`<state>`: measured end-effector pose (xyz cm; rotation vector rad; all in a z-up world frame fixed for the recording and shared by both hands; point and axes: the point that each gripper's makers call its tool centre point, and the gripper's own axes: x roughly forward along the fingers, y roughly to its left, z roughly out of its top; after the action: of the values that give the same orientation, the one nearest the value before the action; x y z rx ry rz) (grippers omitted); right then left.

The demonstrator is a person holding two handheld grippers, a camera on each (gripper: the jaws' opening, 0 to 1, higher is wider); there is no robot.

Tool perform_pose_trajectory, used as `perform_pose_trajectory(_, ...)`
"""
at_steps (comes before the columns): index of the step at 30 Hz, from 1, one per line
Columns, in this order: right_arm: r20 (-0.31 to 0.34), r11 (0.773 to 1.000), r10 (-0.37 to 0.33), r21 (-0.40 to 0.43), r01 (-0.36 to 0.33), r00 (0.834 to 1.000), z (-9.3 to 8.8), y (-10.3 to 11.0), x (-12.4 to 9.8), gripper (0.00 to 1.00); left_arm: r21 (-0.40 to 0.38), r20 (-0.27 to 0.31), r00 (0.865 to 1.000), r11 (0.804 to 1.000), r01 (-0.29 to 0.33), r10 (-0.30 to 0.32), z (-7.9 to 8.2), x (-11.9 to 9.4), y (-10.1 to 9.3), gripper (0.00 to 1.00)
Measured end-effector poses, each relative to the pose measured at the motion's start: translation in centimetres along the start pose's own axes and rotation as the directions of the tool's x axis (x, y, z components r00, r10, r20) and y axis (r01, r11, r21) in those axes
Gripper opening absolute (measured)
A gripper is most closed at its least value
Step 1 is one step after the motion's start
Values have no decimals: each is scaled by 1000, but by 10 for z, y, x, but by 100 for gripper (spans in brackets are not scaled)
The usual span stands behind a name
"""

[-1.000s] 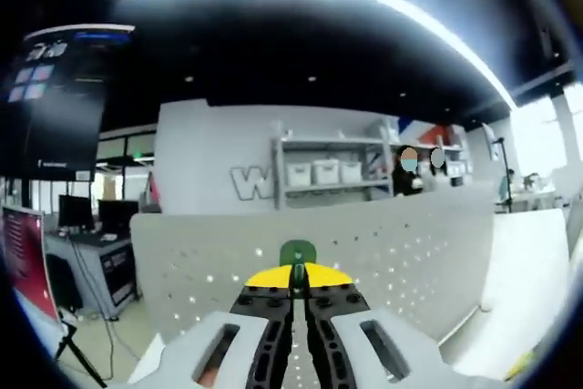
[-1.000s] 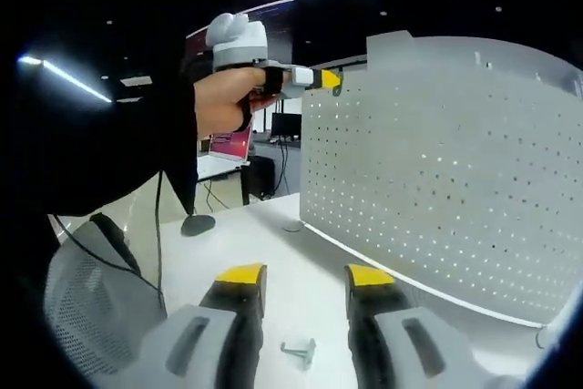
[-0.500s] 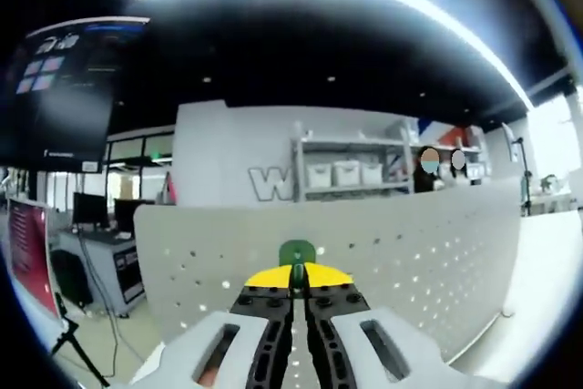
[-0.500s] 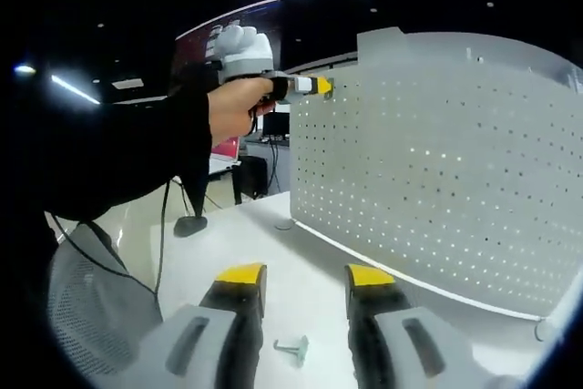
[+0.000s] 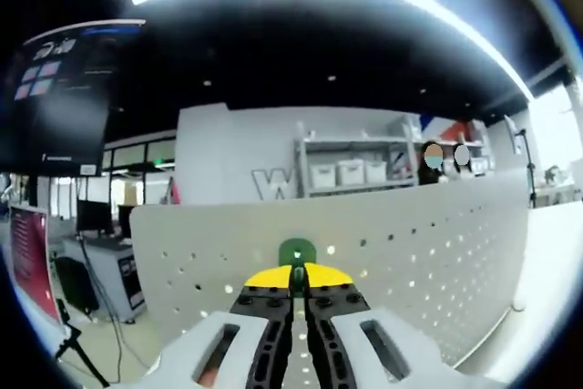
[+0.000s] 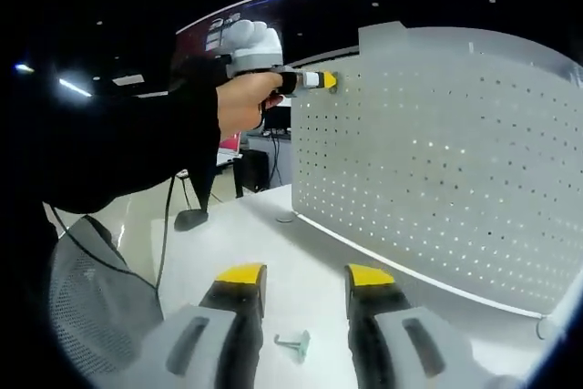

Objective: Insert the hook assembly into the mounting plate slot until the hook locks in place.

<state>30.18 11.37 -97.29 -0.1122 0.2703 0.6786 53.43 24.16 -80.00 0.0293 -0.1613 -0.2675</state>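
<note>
Before a wall lettered "W", left gripper (image 5: 293, 281) fingers clench the green hook (image 5: 296, 252); right gripper (image 6: 305, 281) fingers released.

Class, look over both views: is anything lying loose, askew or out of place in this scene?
One thing stands out: a small green hook piece lies loose on the white table, between the open jaws of the right claw, away from the perforated mounting plate. The left claw holds a green hook at the plate.

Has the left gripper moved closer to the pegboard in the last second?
Yes. In the right gripper view, the left gripper has closed on the pegboard, its tip now at the panel's upper left.
</note>
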Motion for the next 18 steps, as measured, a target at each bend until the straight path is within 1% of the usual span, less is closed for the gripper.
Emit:
perform_pose_trajectory(4, -3, 1000, -2, 1, 2, 1000, -1, -1, 0, 32, 6, -13, 1000, 1000, 2, -2, -4, 1, 0, 3)
perform_pose_trajectory(10, -12, 1000, 2, -1, -2, 1000, -3, 1, 1, 32, 28, -8, 1000, 1000, 2, -2, -4, 2, 0, 3)
perform_pose_trajectory(13, -11, 1000, 2, 0, -2, 1000, -3, 0, 1, 32, 92, -8, 1000, 996, -1, 2, -4, 3, -1, 3)
perform_pose_trajectory(14, -14, 1000, 2, 0, -2, 1000, -4, 0, 1, 32, 102, -12, 1000, 995, 0, 1, -4, 3, -2, 3)
perform_pose_trajectory(15, -14, 1000, 2, 1, -2, 1000, -4, 0, 1, 32, 128, -20, 1000, 992, 1, 2, -4, 3, -2, 3)
perform_pose_trajectory(16, -12, 1000, 2, 1, -2, 1000, -3, 0, 1, 32, 176, -29, 1000, 984, -2, 7, -3, 3, -2, 3)
perform_pose_trajectory(17, -12, 1000, 2, 1, -2, 1000, -3, 0, 1, 32, 204, -33, 999, 979, -4, 12, -3, 3, -2, 3)
perform_pose_trajectory(18, -11, 1000, 2, 1, -2, 1000, -3, 0, 1, 32, 217, -40, 999, 976, -7, 16, -5, 4, -4, 3)
